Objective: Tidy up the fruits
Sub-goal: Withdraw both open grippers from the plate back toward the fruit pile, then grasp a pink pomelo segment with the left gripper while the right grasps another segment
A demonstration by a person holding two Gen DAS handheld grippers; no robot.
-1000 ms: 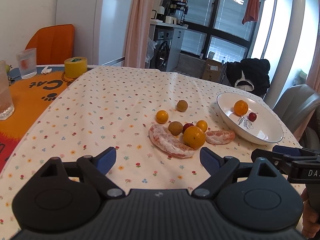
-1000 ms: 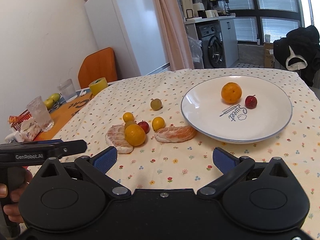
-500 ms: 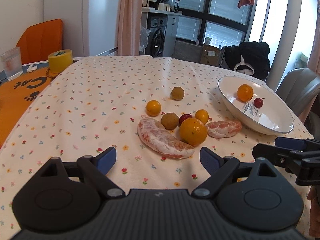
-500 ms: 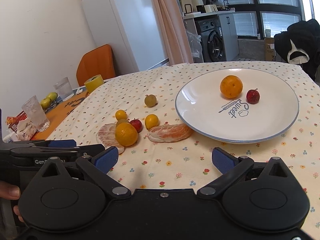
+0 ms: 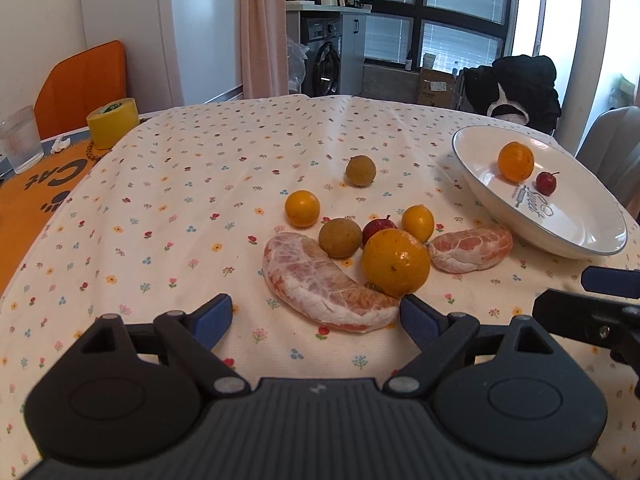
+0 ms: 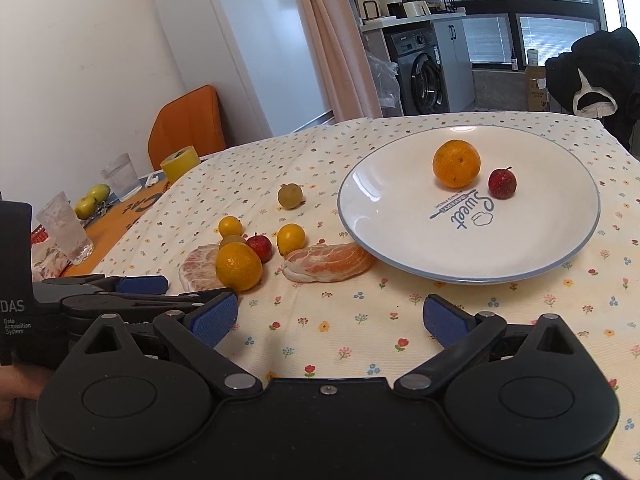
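Fruit lies clustered on the flowered tablecloth: a long peeled pomelo segment (image 5: 320, 280), a big orange (image 5: 395, 262), a second pomelo piece (image 5: 472, 249), two brownish round fruits (image 5: 340, 237), two small yellow-orange fruits (image 5: 302, 208) and a small red fruit (image 5: 378, 227). My left gripper (image 5: 316, 318) is open, its tips just short of the long segment and the big orange. A white plate (image 6: 400, 248) holds an orange (image 6: 456, 163) and a red fruit (image 6: 501, 183). My right gripper (image 6: 328, 318) is open over bare cloth, in front of the plate.
A yellow tape roll (image 5: 113, 122) and a glass (image 5: 20, 144) stand at the far left by an orange mat (image 5: 36, 192). Another glass (image 6: 66, 228) and green fruits (image 6: 91, 200) sit there too. An orange chair (image 5: 82, 84) stands behind the table.
My left gripper has moved forward and closer to the fruit cluster, which now looks larger. My right gripper has edged forward toward the plate. Both stay open.
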